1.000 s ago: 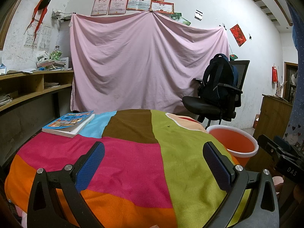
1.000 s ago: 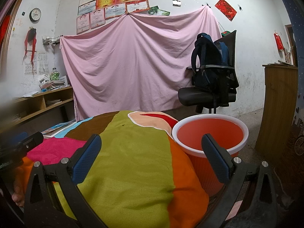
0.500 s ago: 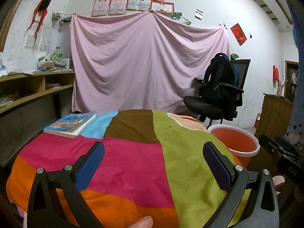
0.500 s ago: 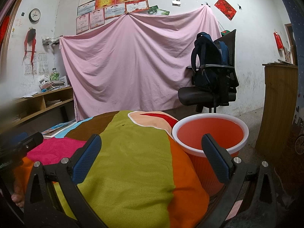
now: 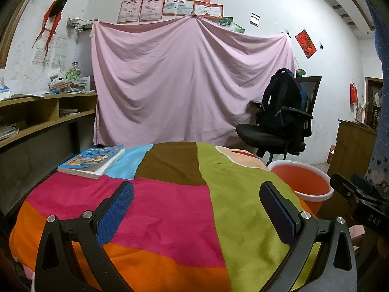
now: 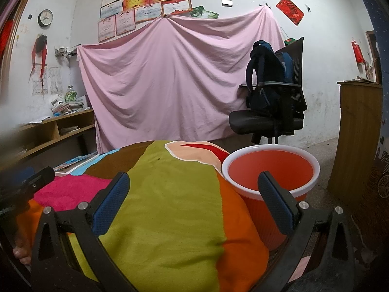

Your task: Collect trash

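I am facing a table (image 5: 170, 209) draped in a patchwork cloth (image 5: 243, 219) of pink, green, orange, brown and blue blocks, with a large pink sheet (image 5: 189, 82) hanging on the wall behind it. An office chair (image 6: 269, 119) with a dark backpack (image 6: 267, 73) on it is standing at the back right. An orange bin with a white rim (image 6: 269, 170) is sitting just beside the table's right edge — nearer my right tongs (image 6: 194, 204), whose right finger is overlapping its rim in that view. A book (image 5: 92, 160) is lying on the table's far left corner. I am holding my left tongs (image 5: 197, 211) low over the pink and green blocks, both pairs spread wide with nothing between them.

The only trash-like thing I am seeing is a tiny dark speck (image 5: 219, 163) on the green stripe, well ahead of both tongs toward the far edge — too small to tell its shape or long axis. It is lying roughly straight ahead of the left tongs and ahead-left of the right; neither looks clearly nearer.
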The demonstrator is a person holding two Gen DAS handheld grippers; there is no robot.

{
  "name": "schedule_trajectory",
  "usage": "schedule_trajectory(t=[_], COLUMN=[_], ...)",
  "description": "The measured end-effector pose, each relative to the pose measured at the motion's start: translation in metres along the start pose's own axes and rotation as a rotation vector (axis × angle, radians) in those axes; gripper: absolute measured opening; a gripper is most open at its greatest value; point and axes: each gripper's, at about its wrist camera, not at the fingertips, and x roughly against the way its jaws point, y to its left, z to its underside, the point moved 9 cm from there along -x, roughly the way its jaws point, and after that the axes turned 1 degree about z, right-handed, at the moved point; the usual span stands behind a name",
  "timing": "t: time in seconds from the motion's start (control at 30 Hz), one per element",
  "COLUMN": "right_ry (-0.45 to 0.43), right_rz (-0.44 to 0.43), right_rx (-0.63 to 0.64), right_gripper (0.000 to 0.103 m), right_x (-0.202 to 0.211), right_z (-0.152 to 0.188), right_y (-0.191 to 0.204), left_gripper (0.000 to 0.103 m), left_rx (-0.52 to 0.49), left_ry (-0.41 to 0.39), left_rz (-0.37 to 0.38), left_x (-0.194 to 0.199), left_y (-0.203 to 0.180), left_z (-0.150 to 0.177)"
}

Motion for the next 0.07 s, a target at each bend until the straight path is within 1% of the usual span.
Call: schedule_trajectory(t=[0.07], right_ry=[0.001], right_rz=[0.000], right_rx=[0.000], right_gripper=[0.103], right_x=[-0.0003], right_z=[-0.0002], right_y=[0.0004], left_gripper=[0.101], left_rx=[0.000], left_ry=[0.001], left_rz=[0.001], left_x=[-0.0003], left_y=[0.0009], left_z=[0.0003])
